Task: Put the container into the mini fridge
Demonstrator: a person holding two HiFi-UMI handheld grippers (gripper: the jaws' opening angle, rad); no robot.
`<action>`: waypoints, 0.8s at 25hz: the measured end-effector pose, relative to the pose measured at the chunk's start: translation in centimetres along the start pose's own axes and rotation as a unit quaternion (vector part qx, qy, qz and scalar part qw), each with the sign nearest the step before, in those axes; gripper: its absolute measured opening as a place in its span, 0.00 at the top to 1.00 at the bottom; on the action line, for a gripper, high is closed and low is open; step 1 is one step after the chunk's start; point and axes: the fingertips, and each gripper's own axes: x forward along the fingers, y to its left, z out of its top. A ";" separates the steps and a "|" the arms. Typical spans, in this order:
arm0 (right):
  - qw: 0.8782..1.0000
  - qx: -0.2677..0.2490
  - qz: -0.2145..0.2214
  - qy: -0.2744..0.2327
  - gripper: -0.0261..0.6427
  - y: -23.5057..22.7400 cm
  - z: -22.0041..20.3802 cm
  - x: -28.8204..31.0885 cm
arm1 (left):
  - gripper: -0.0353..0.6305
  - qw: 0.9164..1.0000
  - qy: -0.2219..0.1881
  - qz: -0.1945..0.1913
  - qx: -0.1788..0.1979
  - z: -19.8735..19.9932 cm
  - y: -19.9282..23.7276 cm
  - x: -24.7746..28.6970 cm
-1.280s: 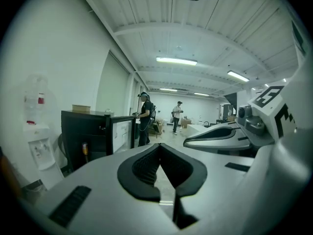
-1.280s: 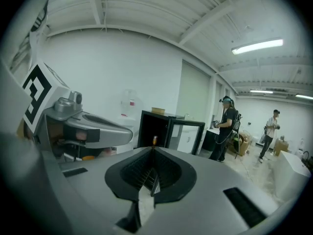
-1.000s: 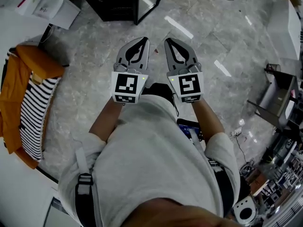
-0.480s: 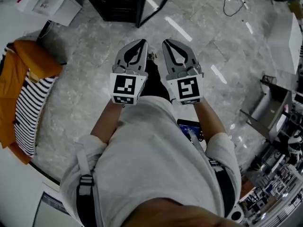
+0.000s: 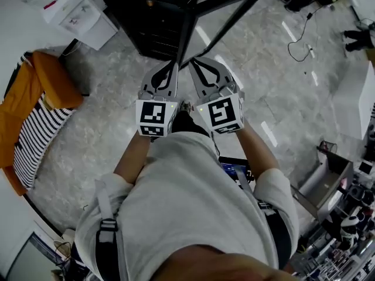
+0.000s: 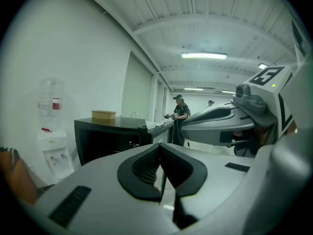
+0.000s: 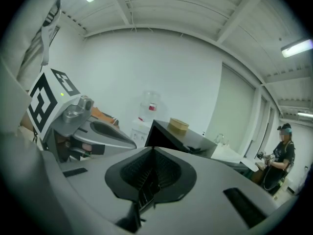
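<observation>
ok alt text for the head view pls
Seen from above, a person in a pale shirt holds the left tool and right tool side by side, both shut and empty, pointing at a black mini fridge whose door stands open. An orange and striped cloth lies at left.

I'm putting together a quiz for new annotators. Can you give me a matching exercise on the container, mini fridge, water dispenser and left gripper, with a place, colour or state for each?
Things:
1 container
2 mini fridge
3 water dispenser
4 left gripper

Matches:
A white, beside the fridge
B shut, holding nothing
C black
D tan, on top of the fridge

Pairs: 1-D, 2-C, 3-A, 4-B
</observation>
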 end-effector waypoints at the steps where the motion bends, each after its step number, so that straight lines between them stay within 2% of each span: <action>1: 1.000 -0.007 0.005 -0.007 0.90 -1.0 0.6 0.5 | 0.93 1.000 -0.004 0.010 0.002 0.7 0.3 0.7; 6: 0.997 -0.033 0.056 -0.040 0.90 -3.8 2.9 4.0 | 0.93 0.997 -0.011 0.073 0.002 2.2 2.8 3.1; 11: 0.992 -0.046 0.107 -0.052 0.90 -3.9 5.4 6.7 | 0.93 0.992 -0.004 0.127 -0.002 3.0 5.9 3.1; 15: 0.990 -0.049 0.119 -0.055 0.90 -3.5 7.4 9.8 | 0.93 0.988 -0.013 0.153 -0.005 3.4 9.2 2.6; 20: 0.991 -0.052 0.111 -0.049 0.90 -3.9 9.2 12.8 | 0.93 0.986 -0.021 0.166 -0.021 2.9 12.9 3.2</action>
